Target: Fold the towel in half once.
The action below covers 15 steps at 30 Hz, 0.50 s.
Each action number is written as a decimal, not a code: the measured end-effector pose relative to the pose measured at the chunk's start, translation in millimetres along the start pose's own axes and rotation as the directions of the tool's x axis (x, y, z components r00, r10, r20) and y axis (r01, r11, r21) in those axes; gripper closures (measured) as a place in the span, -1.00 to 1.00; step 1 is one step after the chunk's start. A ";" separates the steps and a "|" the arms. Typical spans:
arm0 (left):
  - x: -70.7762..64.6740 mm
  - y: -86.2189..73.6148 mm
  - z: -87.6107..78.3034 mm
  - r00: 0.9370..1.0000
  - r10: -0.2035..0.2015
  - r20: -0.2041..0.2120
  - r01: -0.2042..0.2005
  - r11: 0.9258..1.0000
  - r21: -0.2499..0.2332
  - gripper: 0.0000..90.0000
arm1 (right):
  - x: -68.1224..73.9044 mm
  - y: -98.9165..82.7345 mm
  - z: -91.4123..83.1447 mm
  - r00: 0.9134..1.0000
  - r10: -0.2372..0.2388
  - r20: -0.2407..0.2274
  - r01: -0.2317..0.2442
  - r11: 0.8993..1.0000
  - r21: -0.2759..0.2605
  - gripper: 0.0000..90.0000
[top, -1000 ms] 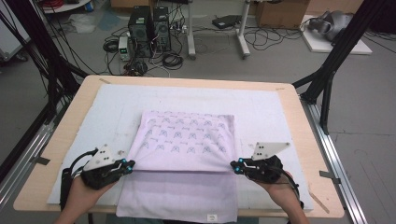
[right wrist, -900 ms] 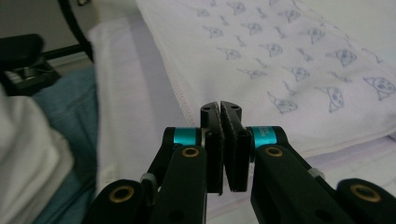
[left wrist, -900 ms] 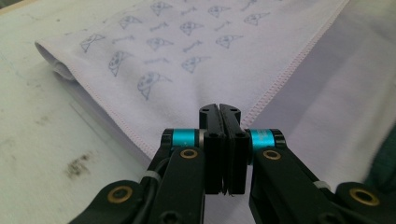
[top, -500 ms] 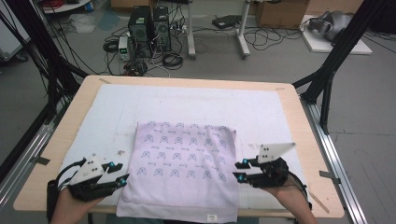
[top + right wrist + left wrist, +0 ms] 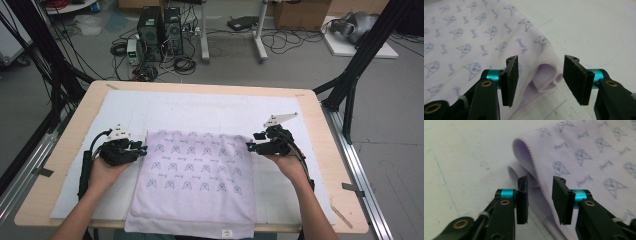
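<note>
1. Desk: a pale wooden top overlaid by a white mat; a person's forearms enter from its near edge.
2. Towel: a lilac cloth printed with small blue figures, folded double, lying on the mat at the middle of the desk's near half. Its near hem hangs just over the near edge, and a small label sits on that hem.
3. Left gripper: it rests at the towel's far left corner. Its jaws have just been closing yet stand apart, released; in the left gripper view the curled towel corner lies just ahead of the pads, which do not press on it.
4. Right gripper: it sits at the towel's far right corner. Its jaws have just been opening and stand released; in the right gripper view the looped corner fold lies between the pads, untouched by either.
</note>
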State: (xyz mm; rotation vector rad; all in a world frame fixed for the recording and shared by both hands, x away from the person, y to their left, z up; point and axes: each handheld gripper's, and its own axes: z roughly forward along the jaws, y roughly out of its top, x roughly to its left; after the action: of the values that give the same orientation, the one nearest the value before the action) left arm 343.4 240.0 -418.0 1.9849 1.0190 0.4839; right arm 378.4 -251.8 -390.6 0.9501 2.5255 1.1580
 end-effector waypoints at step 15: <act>22.5 46.9 37.9 0.997 -0.027 0.074 0.021 0.997 0.077 0.87 | -23.9 27.1 30.8 0.993 0.042 -0.106 -0.030 0.994 0.109 0.77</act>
State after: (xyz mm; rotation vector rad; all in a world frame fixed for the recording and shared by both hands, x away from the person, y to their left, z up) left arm 403.8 223.8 -402.5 2.0401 1.0265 0.3599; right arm 422.8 -235.1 -393.1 0.9876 2.6914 1.1229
